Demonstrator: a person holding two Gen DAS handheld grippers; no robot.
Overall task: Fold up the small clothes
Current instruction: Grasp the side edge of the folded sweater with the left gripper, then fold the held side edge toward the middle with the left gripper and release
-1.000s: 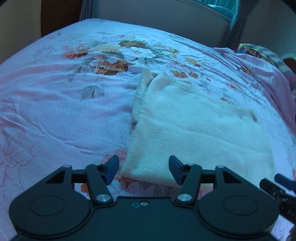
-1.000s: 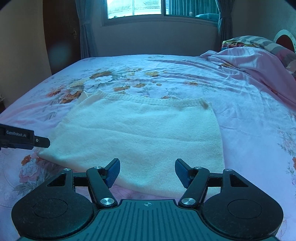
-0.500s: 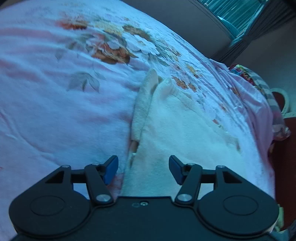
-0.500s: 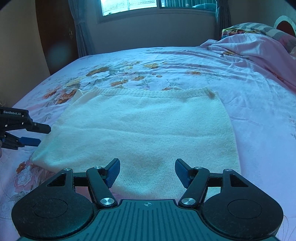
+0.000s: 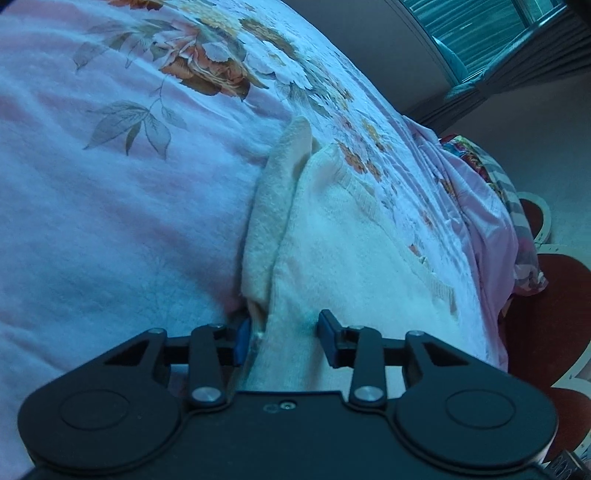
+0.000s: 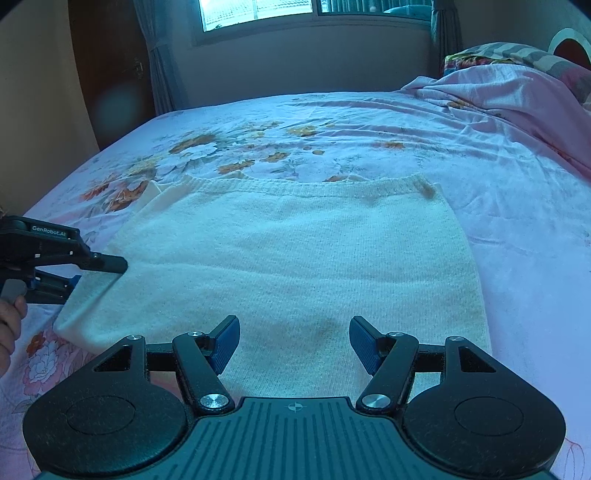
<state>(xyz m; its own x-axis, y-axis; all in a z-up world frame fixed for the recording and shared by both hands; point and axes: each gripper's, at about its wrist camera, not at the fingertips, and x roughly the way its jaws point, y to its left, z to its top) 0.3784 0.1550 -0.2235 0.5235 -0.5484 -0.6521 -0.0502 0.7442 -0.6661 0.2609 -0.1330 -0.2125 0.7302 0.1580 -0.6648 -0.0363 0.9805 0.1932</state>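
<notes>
A cream knitted garment point(image 6: 295, 258) lies flat and folded on the floral bedspread point(image 6: 332, 129). In the left wrist view the garment point(image 5: 351, 251) runs away from me, and its left edge sits between my jaws. My left gripper point(image 5: 284, 339) is open around that edge, one finger above and one below; it also shows in the right wrist view point(image 6: 96, 273) at the garment's left side. My right gripper point(image 6: 291, 341) is open and empty, just above the garment's near edge.
A crumpled pink blanket point(image 6: 517, 99) and pillows lie at the bed's right end. A window point(image 6: 314, 11) and curtains stand behind the bed. A red headboard point(image 5: 546, 314) shows at the right of the left wrist view.
My left gripper has moved in onto the garment's left edge, with its jaws narrower than before. My right gripper has come slightly closer to the near edge.
</notes>
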